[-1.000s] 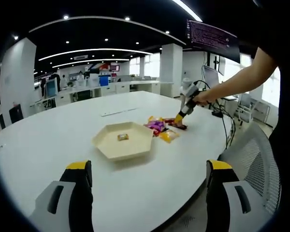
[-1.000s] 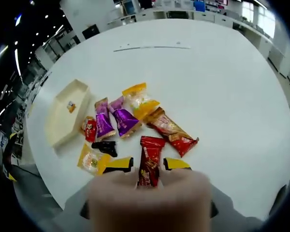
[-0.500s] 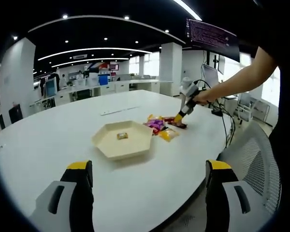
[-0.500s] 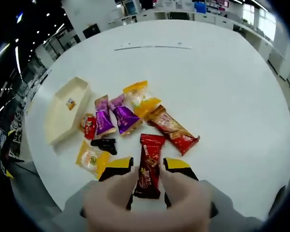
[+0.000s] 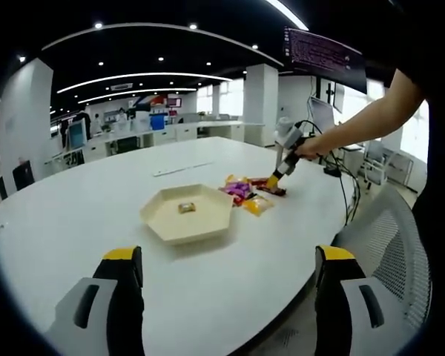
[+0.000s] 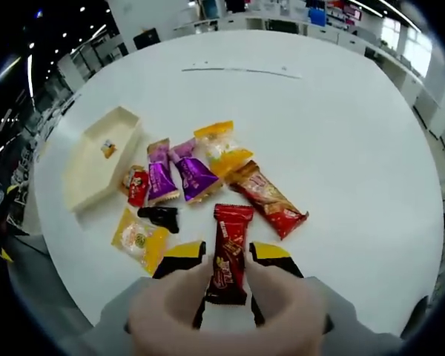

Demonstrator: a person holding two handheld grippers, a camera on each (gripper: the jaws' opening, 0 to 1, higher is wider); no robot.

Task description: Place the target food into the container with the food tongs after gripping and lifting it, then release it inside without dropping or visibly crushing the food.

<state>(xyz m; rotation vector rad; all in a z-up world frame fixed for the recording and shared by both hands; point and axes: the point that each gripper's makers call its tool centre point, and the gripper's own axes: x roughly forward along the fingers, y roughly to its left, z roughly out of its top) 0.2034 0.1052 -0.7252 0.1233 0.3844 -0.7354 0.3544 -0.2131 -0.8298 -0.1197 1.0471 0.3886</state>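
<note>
While the right gripper [image 6: 226, 256] is clamped on the red snack bar [image 6: 228, 254] near the candy pile, the left gripper [image 5: 226, 259] hangs open. Squeeze harder and it'll crush; a loose hold could drop it short of the tray [image 6: 96, 159] on the far left.

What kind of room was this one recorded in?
Most likely an open-plan office: a big white table, a mesh chair pulled up to it, and rows of desks under ceiling light strips further back.
</note>
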